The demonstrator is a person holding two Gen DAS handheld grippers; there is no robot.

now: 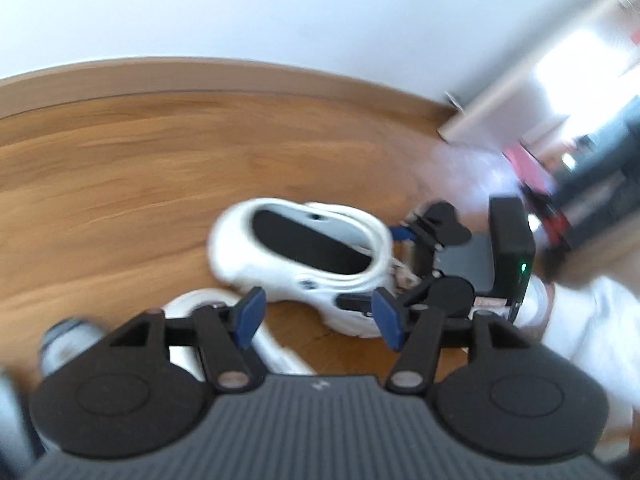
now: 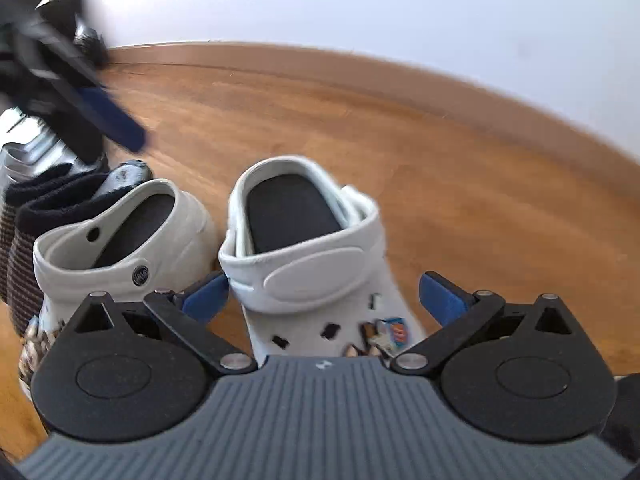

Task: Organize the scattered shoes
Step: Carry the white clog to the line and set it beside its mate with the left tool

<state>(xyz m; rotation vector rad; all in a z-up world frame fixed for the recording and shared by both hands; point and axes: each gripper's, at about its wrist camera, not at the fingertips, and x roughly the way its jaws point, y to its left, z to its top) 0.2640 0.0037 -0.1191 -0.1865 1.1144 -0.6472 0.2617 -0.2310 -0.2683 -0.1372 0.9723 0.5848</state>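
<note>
Two white clogs stand side by side on the wooden floor, heels toward the wall. In the right wrist view my right gripper [image 2: 324,300] is open, its blue pads on either side of the right clog [image 2: 316,264] without gripping it. The left clog [image 2: 128,240] is just beside it. In the left wrist view my left gripper [image 1: 318,314] is open and empty above the floor, with the right clog [image 1: 304,256] ahead and the other clog [image 1: 200,304] partly hidden below it. My right gripper [image 1: 424,256] shows behind the right clog. My left gripper [image 2: 100,112] appears blurred at upper left.
A dark striped slipper pair [image 2: 36,216] lies left of the clogs, with a grey shoe [image 2: 24,156] behind. A wooden baseboard [image 2: 280,56] and white wall close the far side. Furniture and a red object [image 1: 532,168] stand at the right.
</note>
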